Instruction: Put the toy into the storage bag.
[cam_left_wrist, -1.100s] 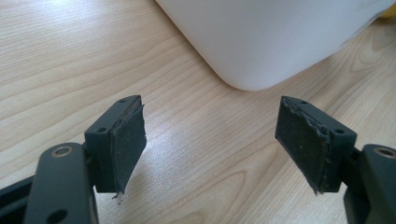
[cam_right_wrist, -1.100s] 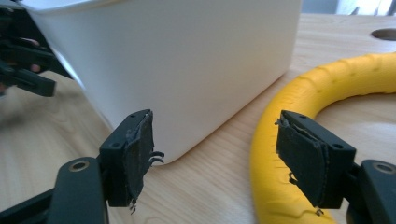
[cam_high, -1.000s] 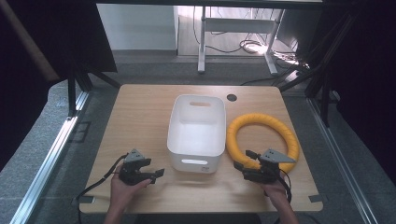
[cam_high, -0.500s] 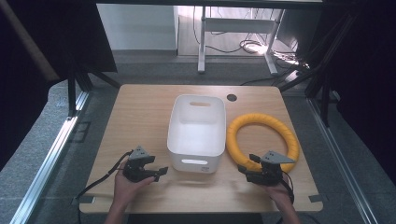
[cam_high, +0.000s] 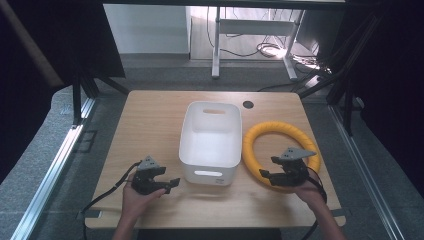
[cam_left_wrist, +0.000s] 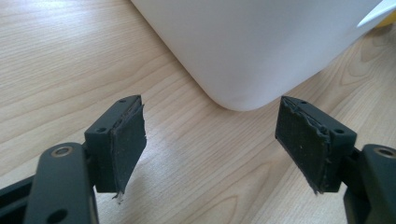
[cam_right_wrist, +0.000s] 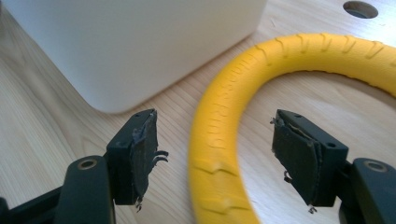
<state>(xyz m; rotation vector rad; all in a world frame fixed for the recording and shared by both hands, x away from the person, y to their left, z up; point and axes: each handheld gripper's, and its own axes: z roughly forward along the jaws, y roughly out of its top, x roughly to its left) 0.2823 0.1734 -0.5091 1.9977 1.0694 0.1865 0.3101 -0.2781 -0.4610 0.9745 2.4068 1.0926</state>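
A yellow ring (cam_high: 277, 127) lies flat on the wooden table (cam_high: 150, 125), to the right of a white plastic bin (cam_high: 220, 167). My right gripper (cam_high: 262, 175) hovers over the ring's near-left arc. In the right gripper view its jaws straddle the ring (cam_right_wrist: 224, 116) with gaps on both sides; they have just been closing and the pads (cam_right_wrist: 299, 158) do not touch it. Off the bin's near-left corner, my left gripper (cam_high: 172, 182) is held low and open, with the bin wall (cam_left_wrist: 261, 46) just ahead and nothing between its fingers.
A round cable hole (cam_high: 248, 104) sits in the tabletop behind the ring. The bin (cam_right_wrist: 126, 46) stands close to the ring's left side. Bare wood stretches left of the bin. Dark frame posts and a metal rail flank the table.
The right gripper has lifted slightly and shifted over the ring's near arc, its jaws narrower than before. The left gripper has stayed where it was.
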